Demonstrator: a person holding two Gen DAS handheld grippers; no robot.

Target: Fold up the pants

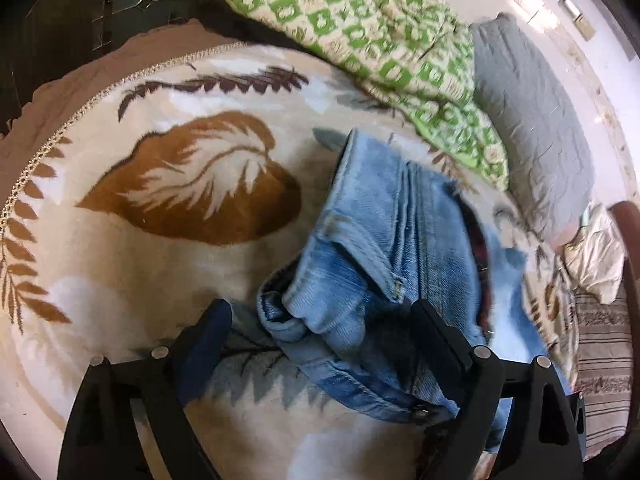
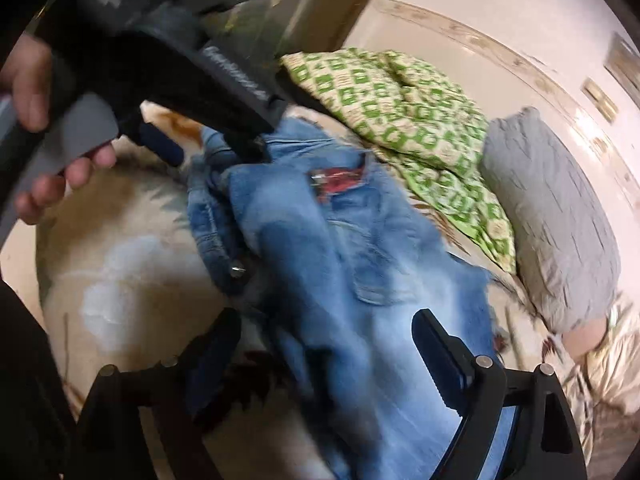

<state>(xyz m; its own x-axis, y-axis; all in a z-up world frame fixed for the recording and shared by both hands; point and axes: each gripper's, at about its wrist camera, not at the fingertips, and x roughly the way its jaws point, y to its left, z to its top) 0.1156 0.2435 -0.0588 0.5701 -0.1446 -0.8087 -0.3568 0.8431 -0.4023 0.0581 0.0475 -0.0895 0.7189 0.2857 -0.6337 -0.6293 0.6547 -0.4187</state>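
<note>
Bedroom setting: bed covered by a cream fleece blanket with brown leaf print (image 1: 168,184), a green-and-cream checked quilt (image 1: 360,28) and a grey pillow (image 1: 532,128) at the far side. Faded light-blue denim pants (image 1: 380,240) lie bunched mid-blanket, waistband rumpled, metal button showing.

Left tool (image 1: 322,332): jaws wide apart, straddling the crumpled waistband, nothing clamped. Right tool (image 2: 326,344): equally spread over the denim, holding nothing.

Judgement: flatten first. Pinch the thick waistband corners, pull taut, then align the legs. Denim is stiff and heavy, seams ridged; fleece is soft and may drag.
</note>
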